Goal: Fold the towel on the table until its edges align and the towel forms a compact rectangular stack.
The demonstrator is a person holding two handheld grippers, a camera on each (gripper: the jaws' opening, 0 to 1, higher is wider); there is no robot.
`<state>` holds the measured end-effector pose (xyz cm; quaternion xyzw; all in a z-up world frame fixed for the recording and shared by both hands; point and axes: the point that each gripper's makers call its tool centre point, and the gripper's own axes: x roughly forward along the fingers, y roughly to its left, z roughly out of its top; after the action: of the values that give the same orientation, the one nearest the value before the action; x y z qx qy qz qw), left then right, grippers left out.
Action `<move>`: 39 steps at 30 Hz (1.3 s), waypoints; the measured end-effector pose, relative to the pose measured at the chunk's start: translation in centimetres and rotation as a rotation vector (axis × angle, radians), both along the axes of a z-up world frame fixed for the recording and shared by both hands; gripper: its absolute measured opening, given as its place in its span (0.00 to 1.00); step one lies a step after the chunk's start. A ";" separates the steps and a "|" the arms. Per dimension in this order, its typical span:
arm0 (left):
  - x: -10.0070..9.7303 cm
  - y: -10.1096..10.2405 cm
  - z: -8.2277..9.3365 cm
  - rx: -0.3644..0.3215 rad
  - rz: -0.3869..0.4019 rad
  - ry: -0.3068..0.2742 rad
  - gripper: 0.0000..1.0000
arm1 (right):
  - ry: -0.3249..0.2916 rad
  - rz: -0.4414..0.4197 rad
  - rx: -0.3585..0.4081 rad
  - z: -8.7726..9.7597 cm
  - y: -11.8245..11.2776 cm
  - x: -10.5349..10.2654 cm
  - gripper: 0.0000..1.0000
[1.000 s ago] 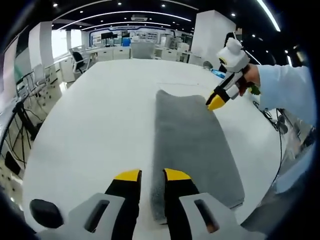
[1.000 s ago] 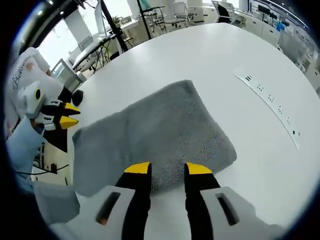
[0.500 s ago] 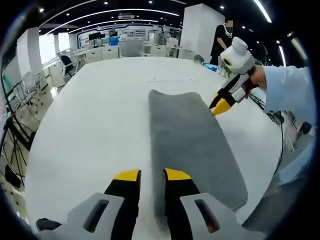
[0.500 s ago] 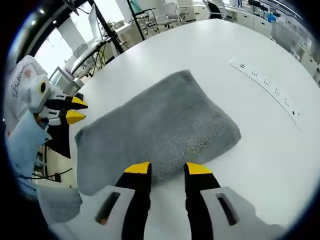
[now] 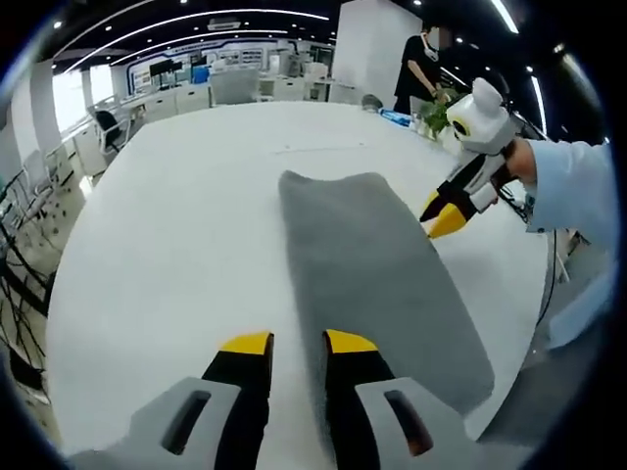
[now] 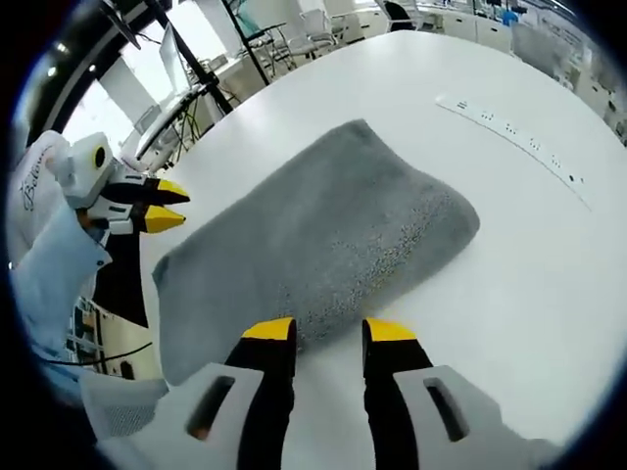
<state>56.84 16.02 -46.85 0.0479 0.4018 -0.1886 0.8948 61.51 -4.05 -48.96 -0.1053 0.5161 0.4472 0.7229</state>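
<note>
The grey terry-cloth towel (image 5: 377,279) lies flat on the round white desk (image 5: 176,235) as a long, narrow strip, apparently already doubled lengthwise, with rounded folded edges. In the left gripper view the left gripper (image 5: 290,343) hovers at the near end of the strip, its yellow-tipped jaws parted by a narrow gap and holding nothing. In the right gripper view the right gripper (image 6: 329,331) sits just short of the towel's long near edge, jaws likewise a little apart and empty. From the left gripper view it hangs in the air beside the far right edge of the cloth, clear of it.

The step in hand looks like taking hold for another fold. To do it well, each gripper should pinch both layers at a corner of the same short end. Then they lift together and carry that end over to meet the opposite one, keeping the long edges parallel so the stack comes out square.

The desk is smooth, bare and glossy; a thin printed strip (image 6: 509,132) runs across its far side. Beyond it is an open-plan office with desks, chairs (image 5: 106,127) and ceiling light strips (image 5: 186,20); a standing person (image 5: 419,69) waits at the far right.
</note>
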 end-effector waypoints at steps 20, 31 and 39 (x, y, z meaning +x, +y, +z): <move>4.1 -1.8 -0.8 -0.028 -0.101 0.053 0.23 | 0.043 -0.124 0.047 -1.3 -0.6 -1.6 0.24; 5.2 -2.4 -3.3 -0.041 -0.066 0.124 0.26 | 0.033 -0.227 0.104 -1.0 0.5 -1.2 0.25; 5.9 -2.5 -4.8 -0.047 -0.069 0.151 0.17 | 0.059 -0.259 0.080 -2.3 1.0 -1.3 0.22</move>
<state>62.71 13.50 -51.68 0.0262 0.4616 -0.2320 0.8558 60.16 -3.08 -51.29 0.0044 0.5280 0.3734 0.7627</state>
